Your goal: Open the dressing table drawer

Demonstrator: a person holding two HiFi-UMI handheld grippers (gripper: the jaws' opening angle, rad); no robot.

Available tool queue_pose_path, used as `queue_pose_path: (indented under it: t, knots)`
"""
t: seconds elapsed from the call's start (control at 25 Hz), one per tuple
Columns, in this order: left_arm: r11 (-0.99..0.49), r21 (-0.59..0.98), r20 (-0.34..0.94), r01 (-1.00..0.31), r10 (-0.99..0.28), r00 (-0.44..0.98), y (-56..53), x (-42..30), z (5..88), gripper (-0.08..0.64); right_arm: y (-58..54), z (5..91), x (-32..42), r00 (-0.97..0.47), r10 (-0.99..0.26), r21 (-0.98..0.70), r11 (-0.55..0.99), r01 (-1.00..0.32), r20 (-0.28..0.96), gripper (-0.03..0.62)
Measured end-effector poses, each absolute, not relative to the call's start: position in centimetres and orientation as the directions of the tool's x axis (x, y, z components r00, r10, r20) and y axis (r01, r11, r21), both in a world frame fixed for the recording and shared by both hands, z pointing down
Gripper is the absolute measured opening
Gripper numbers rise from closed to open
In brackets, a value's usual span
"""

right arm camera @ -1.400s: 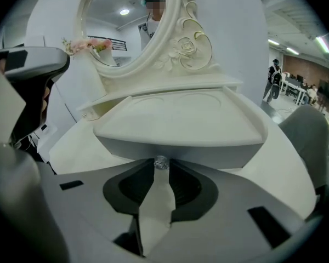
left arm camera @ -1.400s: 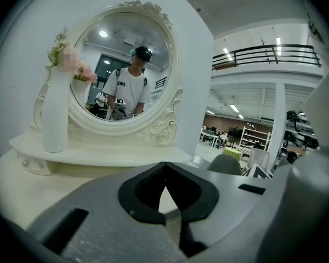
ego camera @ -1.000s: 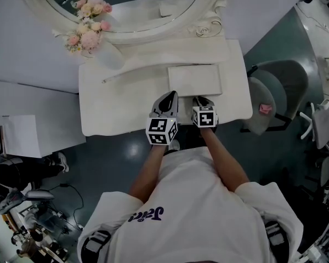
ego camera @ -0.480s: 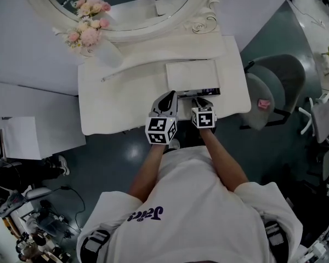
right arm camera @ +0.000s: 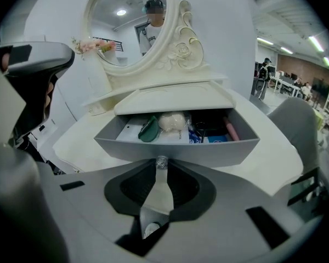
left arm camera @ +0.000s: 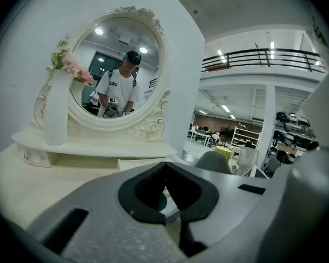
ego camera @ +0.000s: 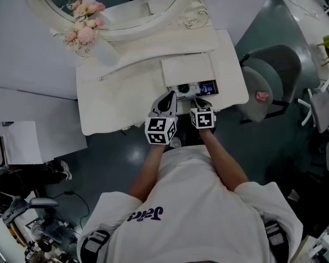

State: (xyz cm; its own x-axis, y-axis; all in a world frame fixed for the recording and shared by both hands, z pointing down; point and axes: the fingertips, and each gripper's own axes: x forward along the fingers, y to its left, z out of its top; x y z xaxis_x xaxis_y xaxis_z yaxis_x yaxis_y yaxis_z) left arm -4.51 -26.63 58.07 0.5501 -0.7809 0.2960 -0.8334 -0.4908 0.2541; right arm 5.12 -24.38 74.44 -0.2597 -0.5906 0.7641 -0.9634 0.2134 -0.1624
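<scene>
The white dressing table (ego camera: 115, 103) has its drawer (ego camera: 193, 88) pulled partway out from under the top, with small items showing inside. My right gripper (ego camera: 200, 100) is shut on the small clear drawer knob (right arm camera: 161, 162) at the middle of the grey drawer front (right arm camera: 208, 149). My left gripper (ego camera: 167, 97) hovers over the table's front edge just left of the drawer, its jaws together with nothing in them. In the left gripper view that gripper (left arm camera: 164, 169) points toward the oval mirror (left arm camera: 118, 70).
Inside the drawer lie a green item (right arm camera: 148, 129), a white puff (right arm camera: 172, 122) and a pink tube (right arm camera: 231, 129). A white vase of pink flowers (ego camera: 101, 51) stands at the back left. A grey chair (ego camera: 268, 81) is right of the table.
The drawer has slid out from closed to partly open. Both grippers moved back toward the person, the right one keeping hold of the knob.
</scene>
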Motion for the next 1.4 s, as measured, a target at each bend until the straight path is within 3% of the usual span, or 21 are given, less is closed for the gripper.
queue_pose_path:
  t: [1.4]
  knots:
    - [-0.533,0.246,0.307,-0.809,-0.749,0.587,-23.2,-4.0,58.7,0.014,-20.0,75.5,5.0,-0.252,-0.587,-0.171,0.191,-0.967,0.769,0.074]
